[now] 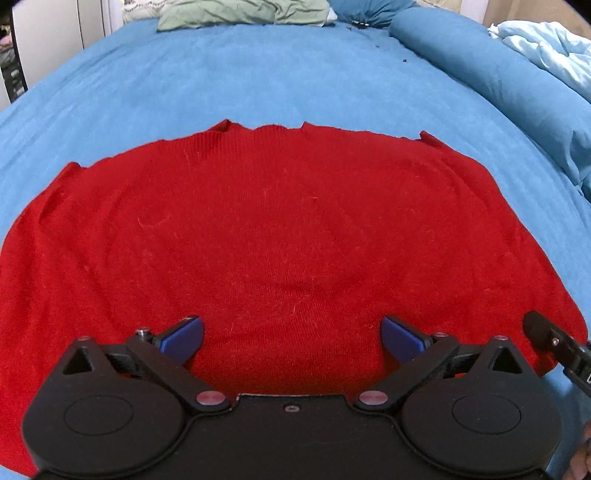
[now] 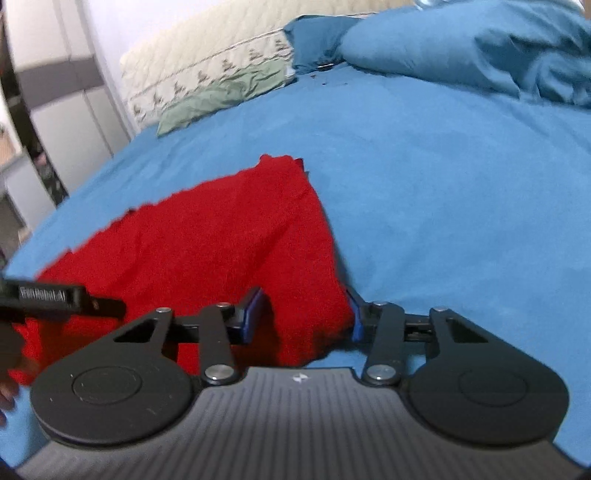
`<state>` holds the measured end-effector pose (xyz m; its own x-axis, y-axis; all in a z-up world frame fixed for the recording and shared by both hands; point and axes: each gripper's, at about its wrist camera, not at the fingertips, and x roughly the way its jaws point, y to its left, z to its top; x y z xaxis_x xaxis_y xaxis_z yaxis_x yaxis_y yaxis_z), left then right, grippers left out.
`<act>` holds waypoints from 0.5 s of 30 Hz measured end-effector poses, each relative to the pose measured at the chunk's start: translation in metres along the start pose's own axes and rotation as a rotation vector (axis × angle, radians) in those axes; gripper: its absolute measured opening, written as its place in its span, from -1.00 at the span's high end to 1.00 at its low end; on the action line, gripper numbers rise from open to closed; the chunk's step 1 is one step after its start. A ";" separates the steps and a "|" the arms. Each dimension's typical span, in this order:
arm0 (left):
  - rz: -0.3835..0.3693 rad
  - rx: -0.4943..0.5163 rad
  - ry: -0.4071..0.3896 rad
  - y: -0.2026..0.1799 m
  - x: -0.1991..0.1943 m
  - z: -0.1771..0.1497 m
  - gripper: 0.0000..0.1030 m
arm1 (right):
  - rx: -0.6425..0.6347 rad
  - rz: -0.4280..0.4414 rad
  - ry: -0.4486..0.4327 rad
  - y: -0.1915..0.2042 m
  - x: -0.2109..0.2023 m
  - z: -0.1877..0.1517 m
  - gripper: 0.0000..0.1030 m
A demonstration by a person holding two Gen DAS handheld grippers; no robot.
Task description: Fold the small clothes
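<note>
Lying flat: one red sweater (image 1: 280, 229), two claws.

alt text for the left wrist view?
An open left gripper hovers over a red sweater spread flat on a blue bedsheet. A green cloth and blue bedding lie at the far end; the right gripper's tip shows lower right.

The red sweater (image 1: 280, 229) is a fine matt knit, slightly fuzzy, lying on the bed's (image 1: 258, 74) soft, matt blue cloth. Each hand-held gripper (image 1: 291, 338) (image 2: 304, 314) is matt black plastic with shiny metal pivot pins and smooth blue pads (image 1: 184, 336).
</note>
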<state>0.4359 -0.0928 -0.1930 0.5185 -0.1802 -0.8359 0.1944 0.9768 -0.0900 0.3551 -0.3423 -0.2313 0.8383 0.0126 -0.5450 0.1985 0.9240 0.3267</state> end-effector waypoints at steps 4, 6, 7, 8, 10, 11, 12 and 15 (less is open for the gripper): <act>-0.004 0.003 0.005 0.000 0.002 0.000 -1.00 | 0.066 0.021 0.009 -0.003 0.007 0.004 -0.06; 0.001 0.006 0.001 -0.001 0.002 0.000 -1.00 | 0.085 0.046 0.024 -0.002 0.007 0.008 0.44; 0.002 0.006 -0.002 -0.001 0.002 0.000 -1.00 | 0.100 0.045 0.028 -0.001 0.005 0.011 0.47; 0.001 0.005 -0.006 -0.001 0.002 0.000 -1.00 | 0.111 0.043 0.028 0.002 0.003 0.014 0.49; -0.012 0.011 -0.002 0.001 -0.001 0.002 -1.00 | 0.134 0.066 0.020 0.009 -0.004 0.024 0.52; -0.029 0.019 0.000 0.003 -0.005 0.004 -1.00 | 0.136 0.085 0.010 0.015 -0.008 0.030 0.52; -0.055 0.030 -0.015 0.009 -0.014 0.007 -0.99 | 0.130 0.115 -0.006 0.023 -0.013 0.039 0.52; -0.031 0.061 -0.104 0.036 -0.052 0.008 -0.99 | 0.087 0.227 -0.056 0.060 -0.027 0.066 0.53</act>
<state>0.4223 -0.0496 -0.1485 0.5941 -0.2243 -0.7725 0.2605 0.9622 -0.0790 0.3777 -0.3119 -0.1462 0.8927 0.1926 -0.4073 0.0431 0.8634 0.5027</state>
